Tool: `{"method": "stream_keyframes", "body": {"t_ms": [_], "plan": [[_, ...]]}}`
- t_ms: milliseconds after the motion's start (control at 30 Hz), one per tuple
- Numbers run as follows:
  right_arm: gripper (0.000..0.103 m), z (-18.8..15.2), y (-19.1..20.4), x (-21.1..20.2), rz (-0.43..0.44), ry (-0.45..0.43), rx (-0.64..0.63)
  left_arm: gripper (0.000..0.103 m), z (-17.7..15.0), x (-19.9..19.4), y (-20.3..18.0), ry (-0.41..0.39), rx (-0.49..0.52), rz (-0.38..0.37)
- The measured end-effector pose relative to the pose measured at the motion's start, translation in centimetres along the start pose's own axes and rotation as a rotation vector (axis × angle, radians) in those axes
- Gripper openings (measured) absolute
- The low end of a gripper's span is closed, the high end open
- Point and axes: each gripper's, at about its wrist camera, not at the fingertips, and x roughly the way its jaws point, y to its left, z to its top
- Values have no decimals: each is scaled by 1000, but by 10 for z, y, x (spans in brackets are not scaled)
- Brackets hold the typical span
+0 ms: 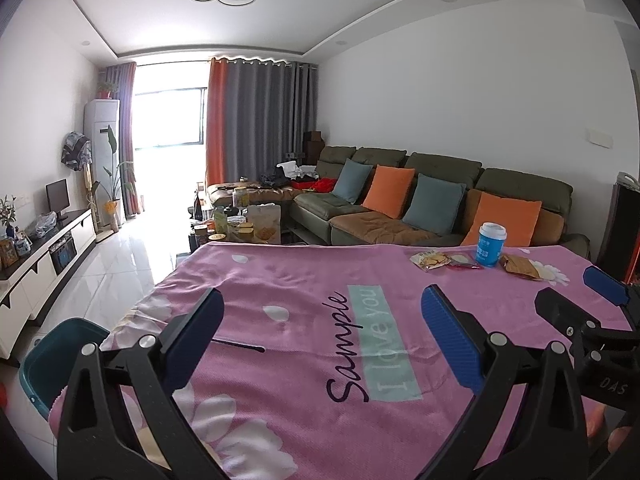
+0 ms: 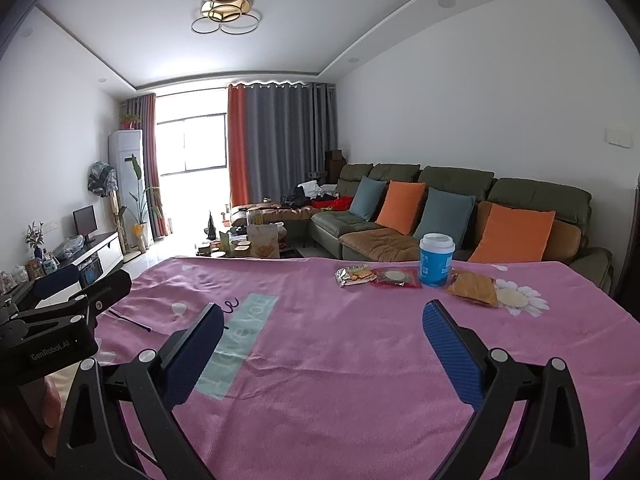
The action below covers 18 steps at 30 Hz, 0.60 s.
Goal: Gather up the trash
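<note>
Daylight poured in through the window (image 1: 170, 120) at the far end of the room and blew it out to plain white, with glare spreading across the glossy floor (image 1: 116, 264). The ceiling lamp (image 2: 224, 4) looked unlit. The pink cloth (image 2: 340, 352) was evenly lit, its shadows soft. Both views bent strongly, corners went black, and distant things were slightly soft.

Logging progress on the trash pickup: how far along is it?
Nothing looks collected yet. The blue paper cup, three snack wrappers and thin black stick all lie on the pink tablecloth. Left gripper and right gripper are open and empty. The teal bin sits beside the table.
</note>
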Motion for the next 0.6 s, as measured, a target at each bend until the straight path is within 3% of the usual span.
{"method": "stream_keyframes", "body": {"t_ms": [600], "plan": [[96, 3, -1, -3, -11, -20, 8, 97, 1, 1, -3, -29, 10, 33]]}}
